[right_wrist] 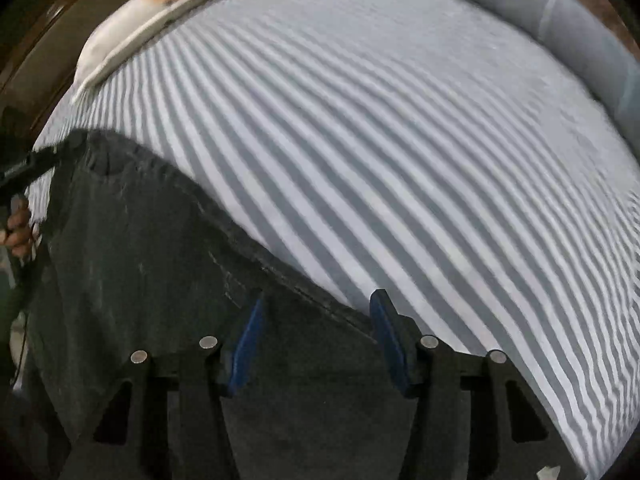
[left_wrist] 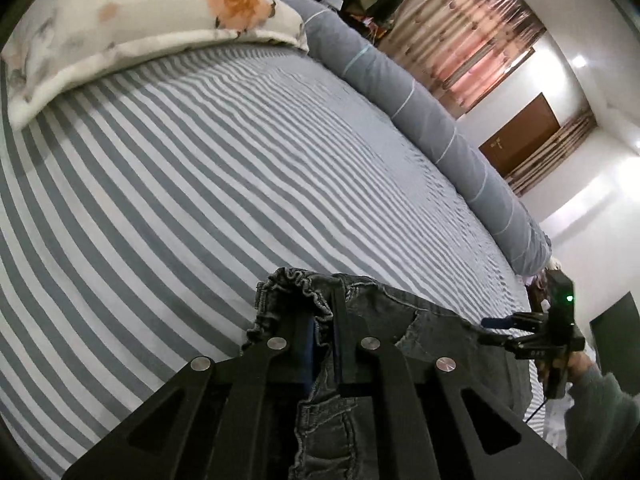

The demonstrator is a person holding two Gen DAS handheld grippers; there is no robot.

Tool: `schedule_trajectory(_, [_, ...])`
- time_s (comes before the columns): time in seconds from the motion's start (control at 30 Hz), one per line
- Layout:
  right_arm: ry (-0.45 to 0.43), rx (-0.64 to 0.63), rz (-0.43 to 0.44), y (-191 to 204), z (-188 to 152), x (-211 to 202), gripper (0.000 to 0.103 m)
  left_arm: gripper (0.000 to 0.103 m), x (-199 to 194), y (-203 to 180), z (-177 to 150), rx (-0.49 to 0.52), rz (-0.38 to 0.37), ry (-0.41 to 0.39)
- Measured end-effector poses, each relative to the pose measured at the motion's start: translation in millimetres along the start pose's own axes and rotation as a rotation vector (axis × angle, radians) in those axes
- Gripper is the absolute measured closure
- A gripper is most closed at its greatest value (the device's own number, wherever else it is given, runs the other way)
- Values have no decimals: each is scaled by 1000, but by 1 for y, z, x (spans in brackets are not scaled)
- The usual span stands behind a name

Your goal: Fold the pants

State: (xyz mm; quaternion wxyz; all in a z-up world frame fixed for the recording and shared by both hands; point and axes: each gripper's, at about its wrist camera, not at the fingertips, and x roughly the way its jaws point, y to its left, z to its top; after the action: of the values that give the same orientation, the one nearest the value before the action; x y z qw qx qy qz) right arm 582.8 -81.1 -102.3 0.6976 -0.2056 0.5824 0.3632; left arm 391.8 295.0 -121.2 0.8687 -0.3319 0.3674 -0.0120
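Your left gripper (left_wrist: 322,340) pinched the pants (right_wrist: 140,248) at the elastic waistband, above the striped bed (left_wrist: 180,184). Right gripper (right_wrist: 316,336) stood wide open over the denim, holding nothing. Best closed on the far edge, level with your left, before spreading.

pants (right_wrist: 168,280) cut off below, pillow (right_wrist: 152,8) blurred

Black claw (right_wrist: 316,332) with blue pads (right_wrist: 246,344), silver screws; grey-green sleeve (left_wrist: 596,412), seemingly knitted.
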Motion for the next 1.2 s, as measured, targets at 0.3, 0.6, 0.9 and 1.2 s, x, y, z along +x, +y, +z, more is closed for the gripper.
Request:
schedule_trajectory(0.3, [-30,-60,-31,13,-20,0,92,96,-11,0,-6,24,17,-51])
schedule_trajectory(0.6, [-210,-86,-292,39,-33,-40,100,96,-15,-6,-6,69,33,-88])
schedule_trajectory(0.9, [-89,-9,-293,21,-17,7,99,95,22,2,-8,112,130,-6])
schedule_trajectory(1.2, [-38,23,-50,-5,-2,5,69,89,21,10,-3,74,54,64])
